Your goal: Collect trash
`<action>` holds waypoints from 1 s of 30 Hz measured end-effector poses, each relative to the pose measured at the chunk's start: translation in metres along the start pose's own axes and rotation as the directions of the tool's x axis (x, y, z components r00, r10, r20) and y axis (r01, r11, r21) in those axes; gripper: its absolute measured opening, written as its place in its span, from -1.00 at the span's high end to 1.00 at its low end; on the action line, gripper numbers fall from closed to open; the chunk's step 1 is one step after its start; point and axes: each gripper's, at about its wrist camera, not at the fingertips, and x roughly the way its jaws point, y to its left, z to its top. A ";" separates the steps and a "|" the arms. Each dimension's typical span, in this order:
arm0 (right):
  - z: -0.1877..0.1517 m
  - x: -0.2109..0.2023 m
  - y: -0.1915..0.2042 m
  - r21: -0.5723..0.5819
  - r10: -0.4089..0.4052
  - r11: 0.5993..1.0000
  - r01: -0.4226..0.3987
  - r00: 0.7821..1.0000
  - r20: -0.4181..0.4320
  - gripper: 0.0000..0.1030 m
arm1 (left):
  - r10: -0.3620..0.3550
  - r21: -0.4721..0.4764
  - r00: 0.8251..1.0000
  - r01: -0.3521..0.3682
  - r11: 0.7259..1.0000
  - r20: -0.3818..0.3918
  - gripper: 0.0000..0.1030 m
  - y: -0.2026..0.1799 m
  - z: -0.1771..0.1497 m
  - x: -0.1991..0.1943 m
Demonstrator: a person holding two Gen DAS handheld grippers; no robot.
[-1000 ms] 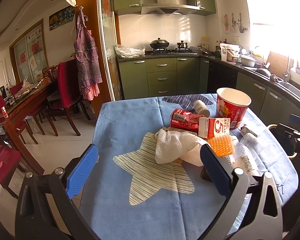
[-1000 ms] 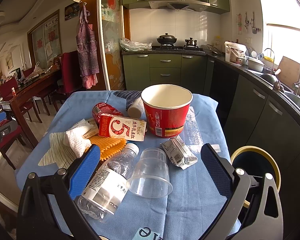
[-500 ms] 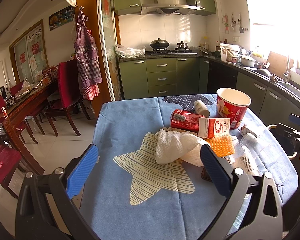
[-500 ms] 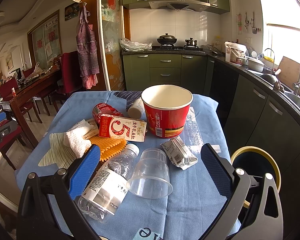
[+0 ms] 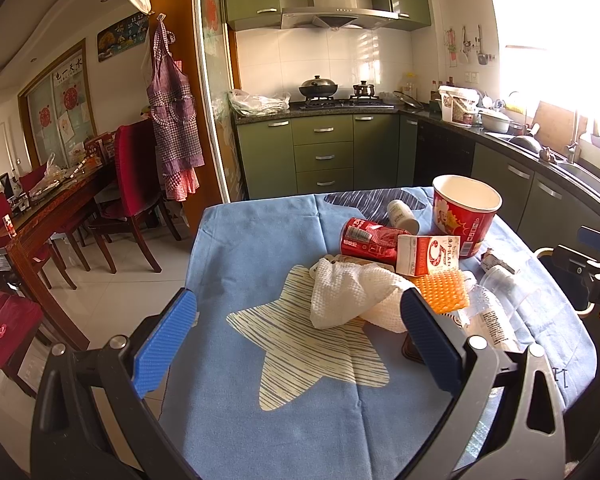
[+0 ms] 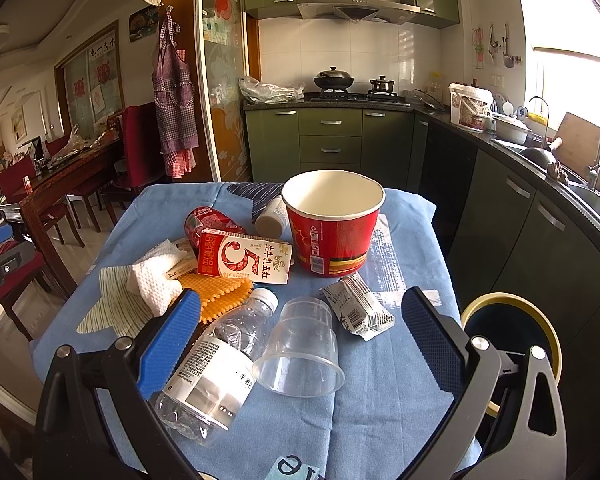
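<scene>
Trash lies on a blue cloth-covered table (image 6: 380, 420): a red paper tub (image 6: 332, 220), a milk carton (image 6: 246, 256), a red can (image 6: 208, 220), a small white bottle (image 6: 272, 216), a white napkin (image 6: 156, 280), an orange sponge (image 6: 220, 294), a clear plastic bottle (image 6: 216, 364), a clear cup (image 6: 300, 348) and a foil wrapper (image 6: 358, 310). My right gripper (image 6: 300, 344) is open and empty, above the cup and bottle. My left gripper (image 5: 296, 332) is open and empty, near the napkin (image 5: 348, 296). The tub (image 5: 464, 212) and carton (image 5: 428, 256) also show in the left wrist view.
A yellow-rimmed bin (image 6: 512, 332) stands on the floor right of the table. Green kitchen cabinets (image 6: 332, 144) and a counter with a sink (image 6: 580, 196) run behind and to the right. A dining table with red chairs (image 5: 132, 184) stands left.
</scene>
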 end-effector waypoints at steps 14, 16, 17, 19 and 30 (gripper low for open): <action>-0.002 0.003 0.001 0.000 0.002 1.000 -0.002 1.000 -0.005 -0.92 | 0.000 0.002 1.000 0.000 1.000 -0.003 -0.89 0.000 -0.003 0.000; -0.002 0.004 0.001 0.001 0.003 1.000 -0.003 1.000 -0.007 -0.92 | -0.001 0.003 1.000 0.001 1.000 -0.006 -0.89 0.000 -0.004 0.001; -0.002 0.005 0.001 0.000 0.003 1.000 -0.003 1.000 -0.008 -0.92 | -0.001 0.004 1.000 0.001 1.000 -0.007 -0.89 0.001 -0.005 0.001; -0.003 0.007 0.001 0.000 0.003 1.000 -0.003 1.000 -0.014 -0.92 | -0.002 0.004 1.000 0.002 1.000 -0.008 -0.89 0.001 -0.005 0.002; 0.053 0.040 -0.038 0.048 0.191 0.982 -0.185 0.960 -0.205 -0.92 | -0.039 0.070 0.992 0.048 0.996 -0.121 -0.88 0.001 0.028 0.033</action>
